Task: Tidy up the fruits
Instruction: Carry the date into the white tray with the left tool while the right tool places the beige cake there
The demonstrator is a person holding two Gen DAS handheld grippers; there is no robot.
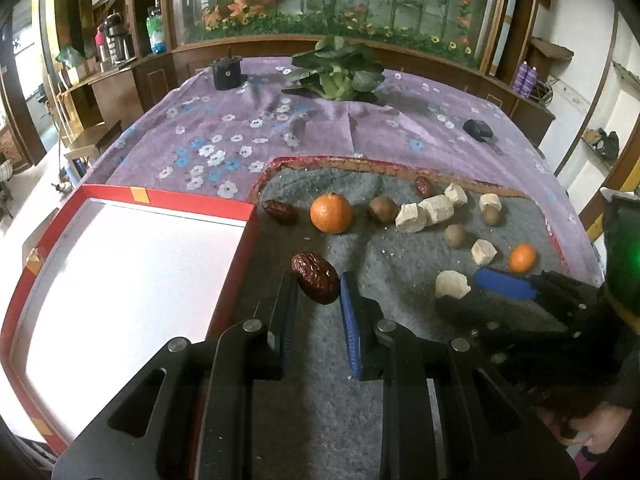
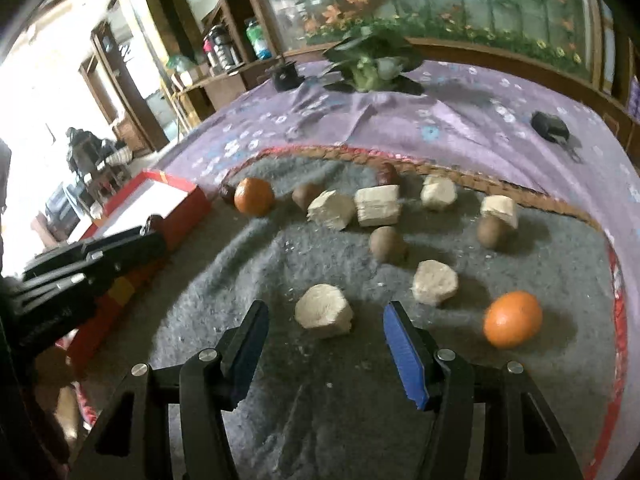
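Observation:
My left gripper (image 1: 318, 286) is shut on a dark red date (image 1: 316, 282), held just above the grey mat (image 1: 320, 360) beside the red box (image 1: 168, 198) with a white floor. My right gripper (image 2: 324, 320) is open, its blue fingers on either side of a pale cream chunk (image 2: 324, 316) that lies on the mat. Two oranges (image 1: 331, 213) (image 2: 513, 319), brown kiwis (image 2: 387, 245), more cream chunks (image 2: 378, 205) and other dates (image 1: 281, 211) lie scattered on the mat. The right gripper also shows in the left wrist view (image 1: 504, 284).
The mat lies on a purple flowered tablecloth (image 1: 320, 128). A leafy plant (image 1: 340, 70), a black holder (image 1: 227, 72) and a small black object (image 1: 478, 128) stand farther back. Wooden shelves and a glass cabinet ring the table.

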